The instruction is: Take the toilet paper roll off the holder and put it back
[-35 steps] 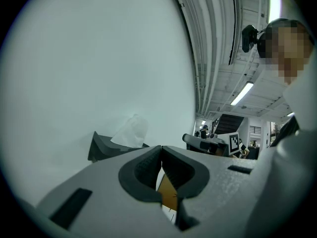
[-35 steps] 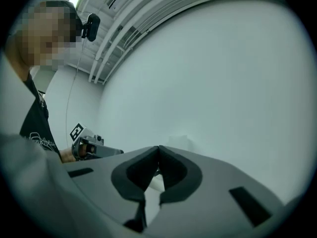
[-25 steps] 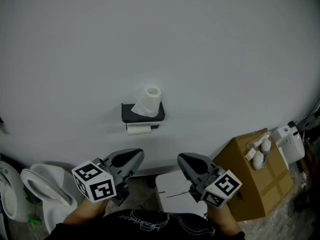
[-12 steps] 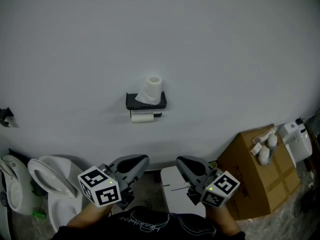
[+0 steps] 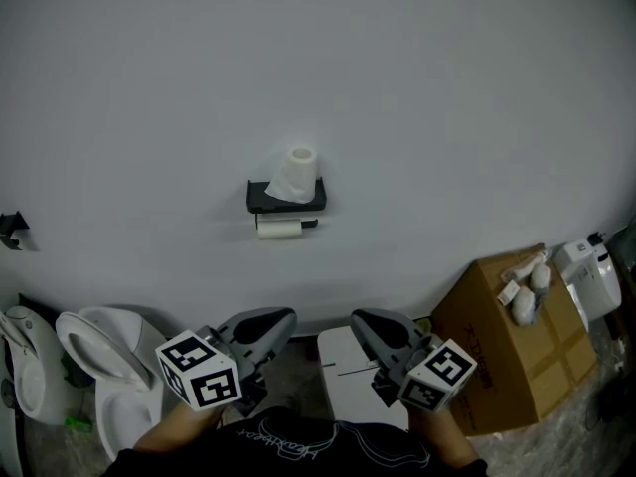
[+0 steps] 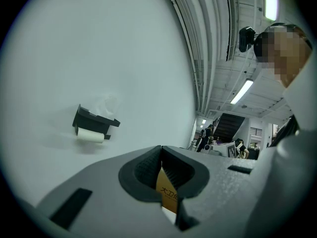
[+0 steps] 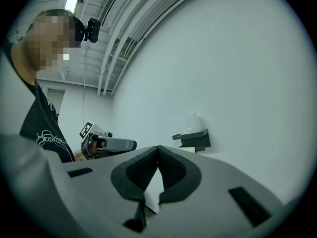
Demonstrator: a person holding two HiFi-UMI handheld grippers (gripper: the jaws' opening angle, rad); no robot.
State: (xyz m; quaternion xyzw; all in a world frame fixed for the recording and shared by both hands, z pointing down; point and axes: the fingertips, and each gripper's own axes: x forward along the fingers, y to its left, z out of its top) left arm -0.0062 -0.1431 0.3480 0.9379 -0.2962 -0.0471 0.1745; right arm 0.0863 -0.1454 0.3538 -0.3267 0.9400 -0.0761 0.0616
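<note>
A black wall holder point(image 5: 286, 199) carries one white toilet paper roll point(image 5: 278, 230) on the bar under its shelf. A second roll point(image 5: 298, 172), with a loose sheet hanging, stands upright on top. Both grippers are low in the head view, well short of the wall. My left gripper point(image 5: 281, 318) is shut with nothing in it, and my right gripper point(image 5: 360, 318) is shut and empty too. In the left gripper view the holder point(image 6: 94, 120) is far off, beyond the closed jaws. The right gripper view has the holder point(image 7: 193, 138) ahead on the right and the left gripper point(image 7: 111, 144) at the left.
A white toilet point(image 5: 94, 366) stands at lower left. A white box point(image 5: 348, 376) sits on the floor between the grippers. A cardboard box point(image 5: 507, 336) with small items on top is at right, and a white device point(image 5: 586, 281) lies beyond it.
Both grippers have drawn back and sunk slightly in the view. The holder now sits higher and smaller in the frame. The jaws stay shut.
</note>
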